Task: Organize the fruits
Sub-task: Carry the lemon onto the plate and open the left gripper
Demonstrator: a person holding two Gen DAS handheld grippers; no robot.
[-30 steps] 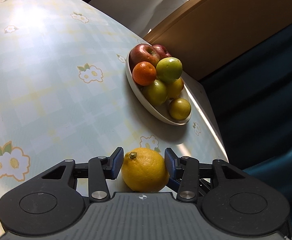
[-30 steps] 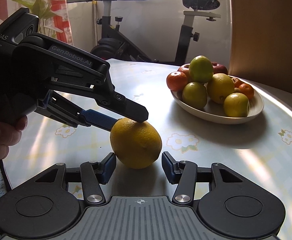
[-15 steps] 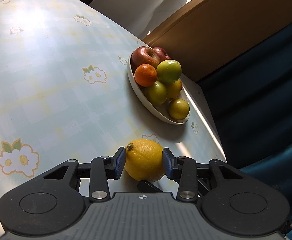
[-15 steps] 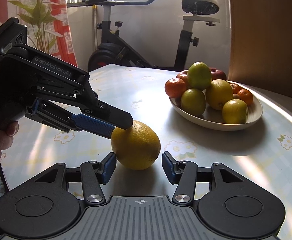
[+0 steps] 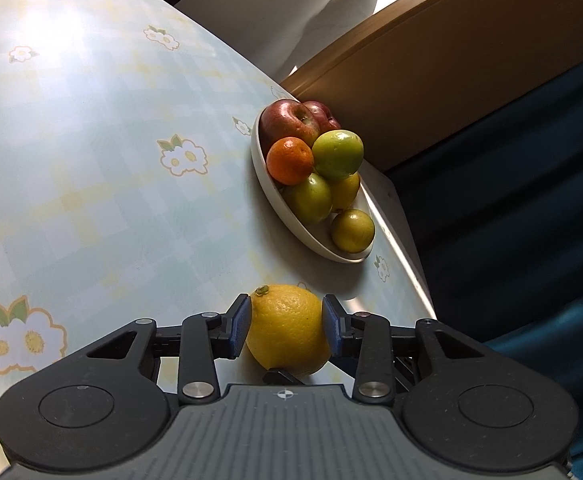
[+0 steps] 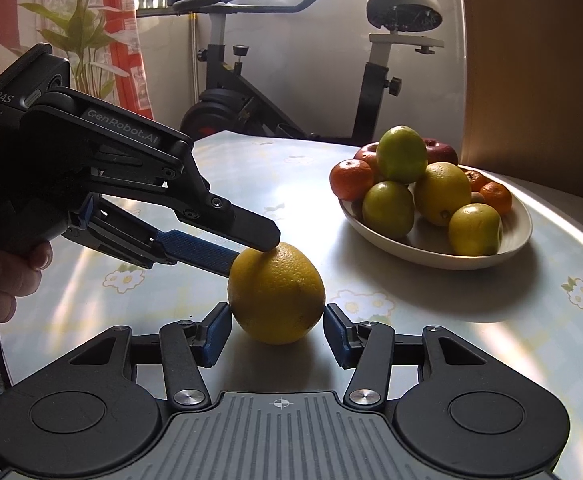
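Yellow lemon [image 5: 287, 328] sits between blue pads [image 5: 238, 326] on black grippers. Pale blue-and-yellow checked tablecloth [image 5: 91, 152], white flowers printed across it. Cream bowl [image 6: 443, 254]: red apples [image 5: 287, 122], orange tangerine [image 5: 290, 161], green and yellow fruit.

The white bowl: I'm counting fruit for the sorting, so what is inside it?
In the white bowl: three green fruits, with one on top, a yellow citrus, red apples and small oranges. Anything under the pile is covered.
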